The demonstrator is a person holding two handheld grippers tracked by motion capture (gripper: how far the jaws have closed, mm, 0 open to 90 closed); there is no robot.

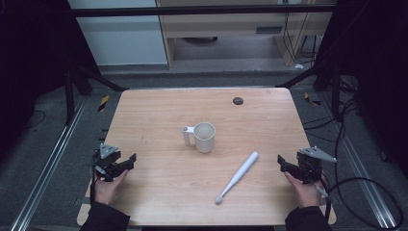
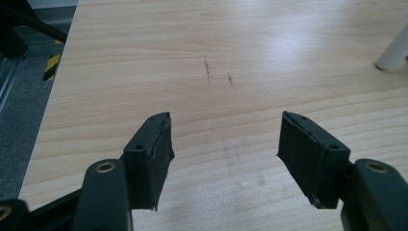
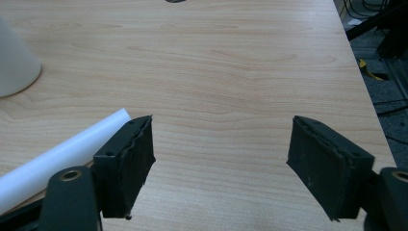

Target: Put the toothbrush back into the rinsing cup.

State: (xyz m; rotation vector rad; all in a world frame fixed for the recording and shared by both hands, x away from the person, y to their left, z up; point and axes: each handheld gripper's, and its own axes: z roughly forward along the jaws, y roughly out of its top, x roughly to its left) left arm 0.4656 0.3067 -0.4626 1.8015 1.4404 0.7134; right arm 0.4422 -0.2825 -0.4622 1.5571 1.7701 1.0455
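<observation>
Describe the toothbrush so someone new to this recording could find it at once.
Start at the wooden table and find the white mug near its middle. Toward the person's right and nearer them lies the electric toothbrush, flat and slanted. It is long, slim and white, with its small head toward the person, unlike the squat mug.

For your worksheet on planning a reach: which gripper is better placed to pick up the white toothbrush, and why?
The right gripper. Its jaws stand open beside the toothbrush, whose handle end points toward it. The left gripper, also open, sits at the far table edge, farther off.
</observation>
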